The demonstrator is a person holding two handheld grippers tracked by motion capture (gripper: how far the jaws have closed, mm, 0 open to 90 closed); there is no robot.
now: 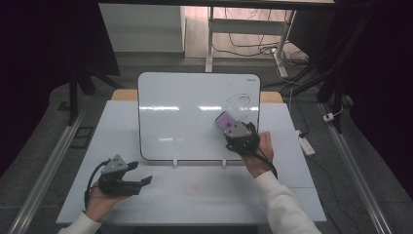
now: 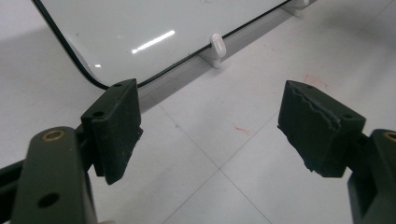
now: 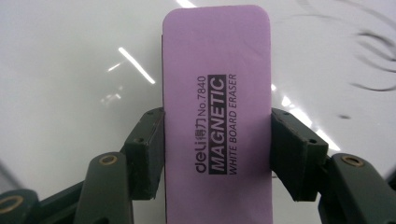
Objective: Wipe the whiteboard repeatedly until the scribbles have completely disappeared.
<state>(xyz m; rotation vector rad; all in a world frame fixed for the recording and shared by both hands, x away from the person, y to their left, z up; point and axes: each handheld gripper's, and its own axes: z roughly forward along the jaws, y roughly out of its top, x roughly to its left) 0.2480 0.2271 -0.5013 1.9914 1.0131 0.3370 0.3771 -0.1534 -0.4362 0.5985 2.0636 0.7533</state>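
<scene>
A whiteboard (image 1: 185, 114) stands tilted on small white clips at the middle of the table, with black scribbles (image 1: 238, 99) near its upper right. My right gripper (image 1: 233, 127) is shut on a purple magnetic whiteboard eraser (image 1: 225, 120), held against the board just below the scribbles. In the right gripper view the eraser (image 3: 217, 116) sits between both jaws, label facing the camera, and the scribbles (image 3: 369, 51) lie up to the right. My left gripper (image 1: 146, 180) rests low at the table's front left, open and holding nothing; its fingers (image 2: 116, 126) spread wide over the tabletop.
The white table (image 1: 204, 195) has faint red marks (image 2: 243, 129) in front of the board. White clips (image 2: 215, 46) hold the board's lower edge. Beyond the table are a desk frame and cables (image 1: 253, 44) on the floor, and a power strip (image 1: 307, 145) at the right.
</scene>
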